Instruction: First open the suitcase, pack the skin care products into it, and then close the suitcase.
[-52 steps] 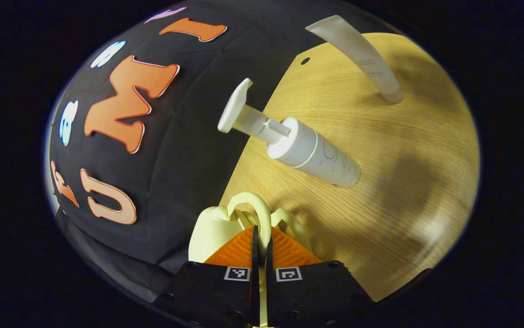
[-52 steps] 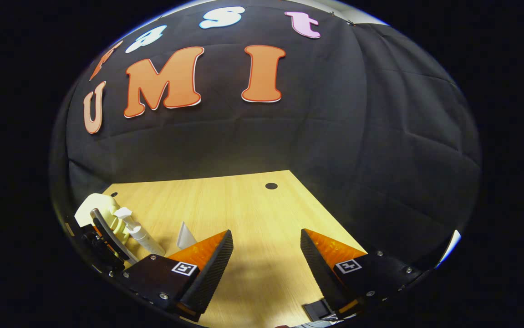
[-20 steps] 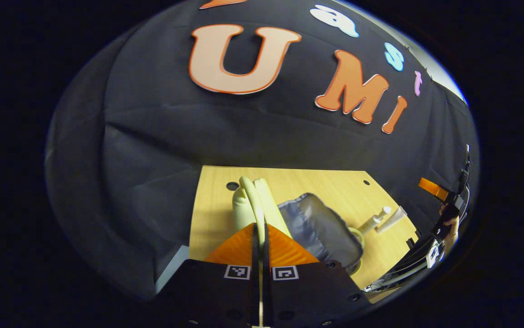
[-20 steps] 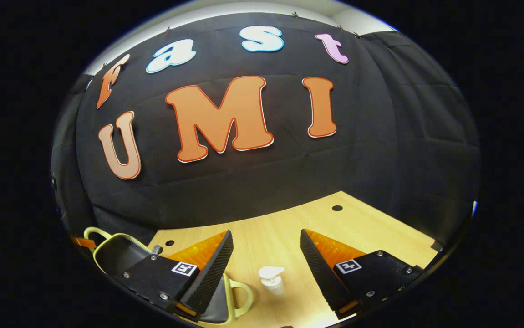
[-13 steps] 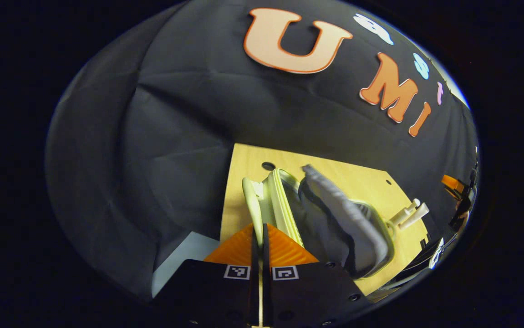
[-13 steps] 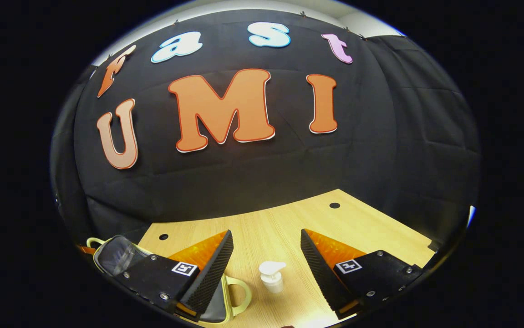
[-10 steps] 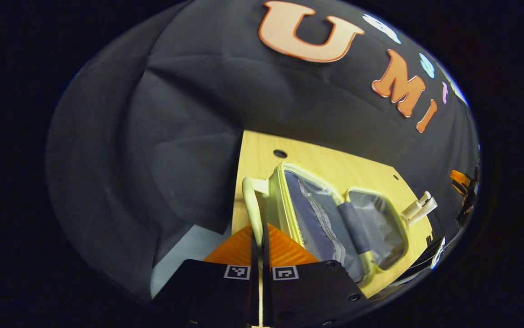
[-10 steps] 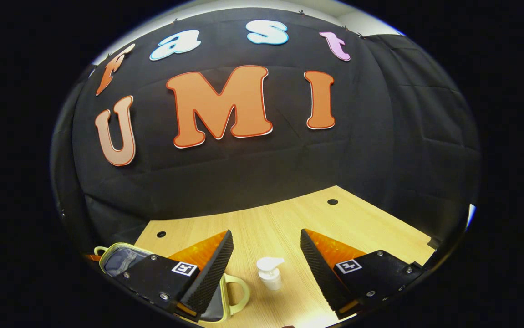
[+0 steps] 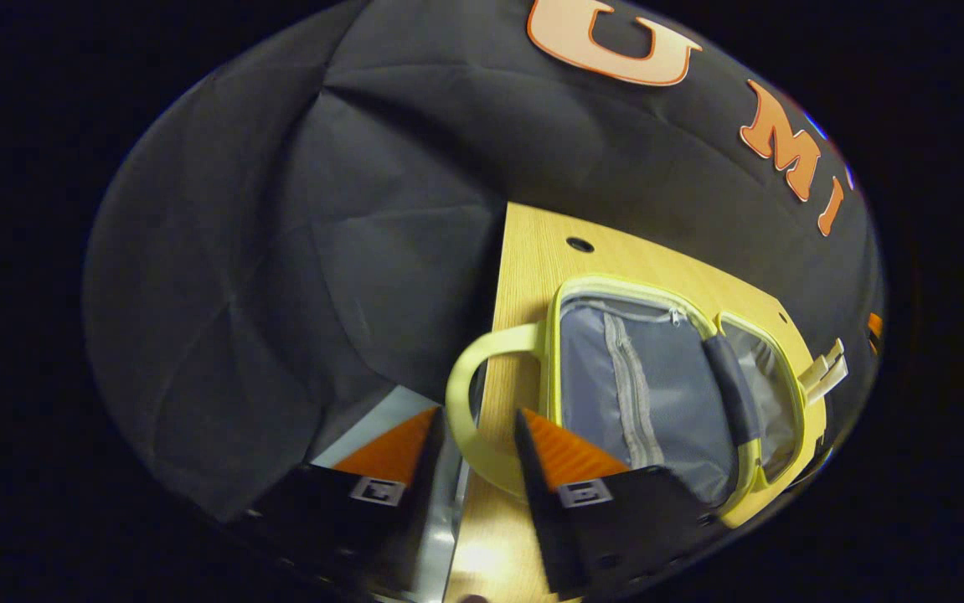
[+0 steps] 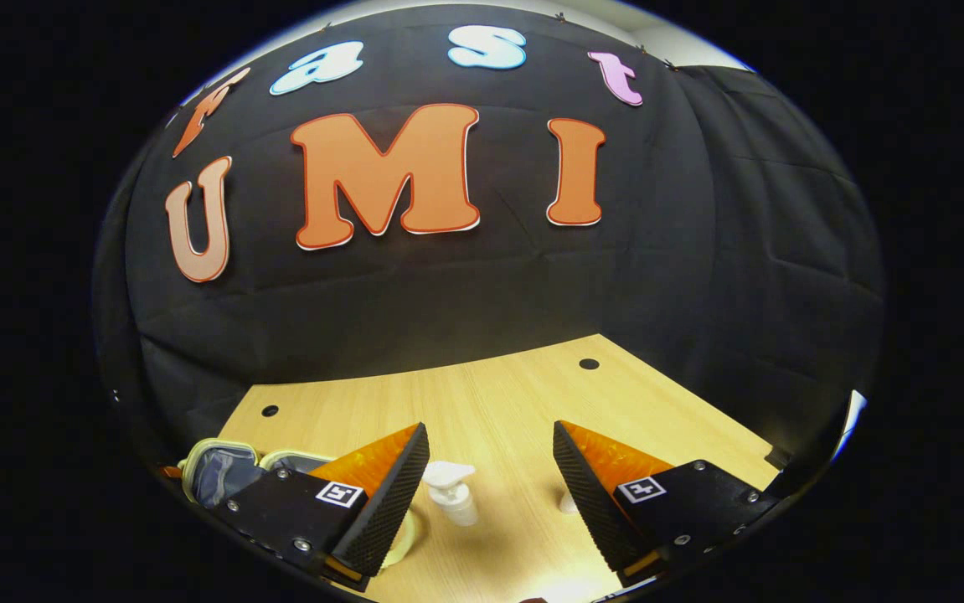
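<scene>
Left gripper (image 9: 477,431) jaws now parted, straddling handle (image 9: 469,402) | suitcase (image 9: 657,394) flat open

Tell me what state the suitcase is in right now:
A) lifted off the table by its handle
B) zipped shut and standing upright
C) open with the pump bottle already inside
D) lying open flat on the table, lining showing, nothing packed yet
D: in the left gripper view the suitcase lies spread open on the table, both grey-lined halves bare, and the pump bottle stands on the table in the right gripper view.
</scene>
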`<state>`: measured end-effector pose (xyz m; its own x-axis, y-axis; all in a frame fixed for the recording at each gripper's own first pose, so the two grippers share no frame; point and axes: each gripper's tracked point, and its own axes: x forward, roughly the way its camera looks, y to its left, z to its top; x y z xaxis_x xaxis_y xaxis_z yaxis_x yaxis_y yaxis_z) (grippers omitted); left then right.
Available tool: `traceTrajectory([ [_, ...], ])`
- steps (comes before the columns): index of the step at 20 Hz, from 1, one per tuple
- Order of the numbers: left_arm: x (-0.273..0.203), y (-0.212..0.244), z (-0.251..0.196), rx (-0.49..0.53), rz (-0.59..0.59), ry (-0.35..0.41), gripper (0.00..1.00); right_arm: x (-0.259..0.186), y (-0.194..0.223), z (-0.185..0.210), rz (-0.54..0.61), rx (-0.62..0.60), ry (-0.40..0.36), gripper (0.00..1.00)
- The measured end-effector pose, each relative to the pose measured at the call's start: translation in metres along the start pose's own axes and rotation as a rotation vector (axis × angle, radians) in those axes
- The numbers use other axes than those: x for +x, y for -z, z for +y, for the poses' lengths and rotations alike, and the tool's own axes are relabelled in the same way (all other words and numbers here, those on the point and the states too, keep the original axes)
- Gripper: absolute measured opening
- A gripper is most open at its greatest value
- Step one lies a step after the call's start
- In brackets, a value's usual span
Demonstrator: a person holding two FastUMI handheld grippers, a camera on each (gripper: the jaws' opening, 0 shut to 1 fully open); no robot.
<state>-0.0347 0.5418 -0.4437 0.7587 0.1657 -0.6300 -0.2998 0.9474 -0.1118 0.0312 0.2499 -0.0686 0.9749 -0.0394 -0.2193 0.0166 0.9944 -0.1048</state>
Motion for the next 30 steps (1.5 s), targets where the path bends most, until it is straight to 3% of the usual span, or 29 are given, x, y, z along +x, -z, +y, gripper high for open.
traceTrajectory([
  [2, -0.025, -0.032, -0.023, 0.023, -0.101, -0.013, 1.00, 0.006, 0.001, -0.009, 0.006, -0.021, -0.007, 0.95],
  [5, -0.056, -0.074, -0.074, 0.104, -0.216, -0.047, 0.97, 0.015, -0.003, -0.020, 0.007, -0.033, -0.031, 0.95],
  [9, -0.104, -0.124, -0.183, 0.141, -0.371, 0.006, 0.94, 0.026, -0.017, -0.038, -0.023, -0.037, -0.068, 0.95],
  [14, -0.139, -0.140, -0.318, 0.143, -0.522, 0.036, 1.00, 0.036, -0.023, -0.076, -0.071, -0.073, -0.089, 0.95],
  [21, -0.114, -0.072, -0.491, 0.135, -0.498, 0.184, 0.99, 0.058, 0.011, -0.120, -0.059, -0.134, -0.137, 0.95],
  [30, -0.063, 0.060, -0.599, 0.249, -0.347, 0.317, 0.99, 0.079, 0.059, -0.150, 0.005, -0.138, -0.146, 0.95],
])
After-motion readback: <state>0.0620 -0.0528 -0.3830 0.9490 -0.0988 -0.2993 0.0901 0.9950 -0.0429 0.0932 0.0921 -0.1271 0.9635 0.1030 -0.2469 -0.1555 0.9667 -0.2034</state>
